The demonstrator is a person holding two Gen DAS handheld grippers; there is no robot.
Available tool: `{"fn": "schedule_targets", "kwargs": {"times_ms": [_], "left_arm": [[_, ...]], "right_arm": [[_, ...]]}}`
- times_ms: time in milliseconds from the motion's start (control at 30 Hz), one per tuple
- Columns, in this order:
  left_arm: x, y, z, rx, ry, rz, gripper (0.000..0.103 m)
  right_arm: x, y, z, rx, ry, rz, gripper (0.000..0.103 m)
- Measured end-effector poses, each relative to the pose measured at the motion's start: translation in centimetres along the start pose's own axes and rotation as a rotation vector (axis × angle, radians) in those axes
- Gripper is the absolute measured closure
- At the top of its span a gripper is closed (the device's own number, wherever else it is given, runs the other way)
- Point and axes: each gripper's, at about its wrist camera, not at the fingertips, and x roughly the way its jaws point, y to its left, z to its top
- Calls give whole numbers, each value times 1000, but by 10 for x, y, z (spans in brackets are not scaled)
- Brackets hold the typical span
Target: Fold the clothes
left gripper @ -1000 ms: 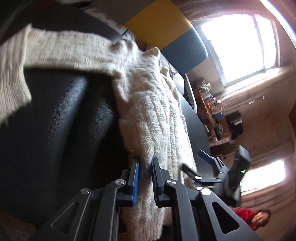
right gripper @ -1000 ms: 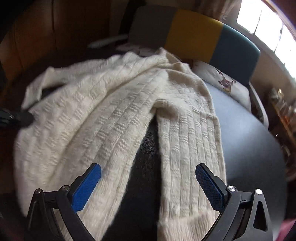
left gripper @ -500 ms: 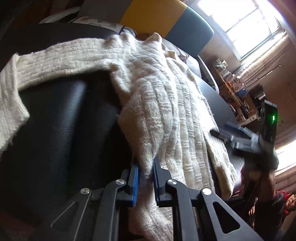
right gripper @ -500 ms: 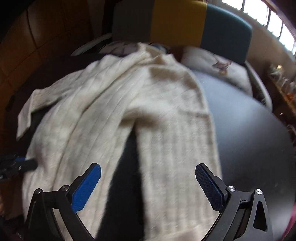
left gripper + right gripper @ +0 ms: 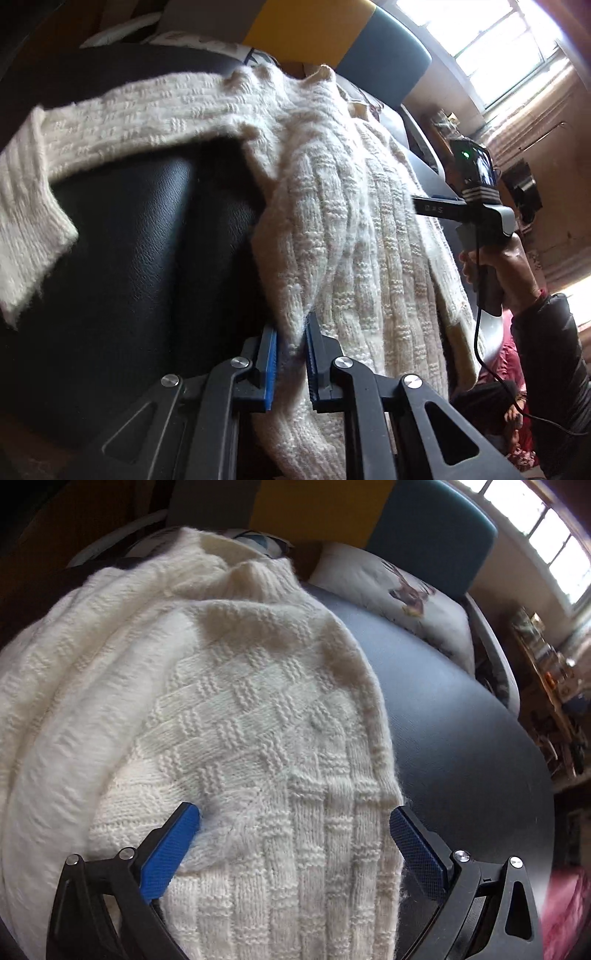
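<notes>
— Firstly, item one: how is it listed?

— Sweater (image 5: 258, 716), cream, thick basket-weave knit with ribbed cuff and collar; laid across a round dark bench (image 5: 461, 738) with a smooth matte top. One sleeve (image 5: 110, 118) is spread out to the left in the left wrist view, over black grained leather-like material (image 5: 129, 258).

— Are the gripping tools entered?

— Left gripper (image 5: 290, 365): black frame, blue ribbed pads, jaws narrowed and clamped on a bunched fold of the sweater. Right gripper (image 5: 295, 845): jaws spread wide, the knit lying between the pads, nothing pinched. It is also seen from the left wrist, gripped by a hand (image 5: 506, 273) in a dark sleeve.

— Is any writing recorded?

— Small pale characters on the right gripper's black bar are noted; they cannot be read with certainty. A green light (image 5: 466, 154) is lit on its camera unit.

— What else is catalogued?

— Chair back (image 5: 332, 513) in grey, yellow and teal panels; a white cushion (image 5: 406, 602) with a printed deer-like figure. The sweater's lower hem is cut off by the frame edge.
</notes>
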Motion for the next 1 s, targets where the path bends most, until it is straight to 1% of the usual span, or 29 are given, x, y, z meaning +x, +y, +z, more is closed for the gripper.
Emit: {"fn": "schedule_targets", "kwargs": {"times_ms": [100, 233, 300, 333, 400, 500, 533, 600, 633, 667, 700, 733, 767, 900, 1000], "left_arm": [[0, -1, -1, 7, 4, -23, 91], [1, -10, 1, 29, 3, -18, 91], [2, -16, 4, 40, -3, -15, 91], [1, -17, 5, 46, -11, -15, 91], [-3, -15, 5, 52, -29, -3, 91], [-8, -7, 2, 35, -31, -10, 91], [-9, -5, 1, 29, -28, -14, 91], [-8, -2, 0, 26, -25, -17, 91], [-5, -5, 1, 40, -27, -7, 91], [-2, -8, 3, 47, -22, 4, 91], [1, -11, 4, 55, -16, 14, 91], [2, -14, 4, 60, -13, 22, 91], [1, -14, 3, 61, -14, 22, 91], [-2, -14, -6, 57, -20, 6, 91], [-1, -19, -8, 72, -20, -1, 91]], "right_arm": [[-2, -25, -15, 9, 10, -59, 0], [-9, -49, -28, 20, 26, -123, 0], [-28, -50, -33, 16, -11, -127, 0], [-42, -46, -37, 0, -40, -114, 0], [-70, -31, -49, -58, -94, -59, 0], [-96, 8, -75, -195, -130, 25, 0], [-97, 23, -83, -240, -129, 31, 0], [-91, 48, -97, -318, -113, 12, 0], [-87, 60, -104, -357, -105, 3, 0], [-82, 71, -111, -399, -96, -20, 0], [-79, 75, -116, -429, -107, -46, 0], [-79, 74, -118, -437, -122, -61, 0], [-78, 69, -119, -436, -115, -77, 0], [-73, 36, -129, -431, -74, -172, 0], [-71, 11, -137, -399, -38, -207, 0]]}}
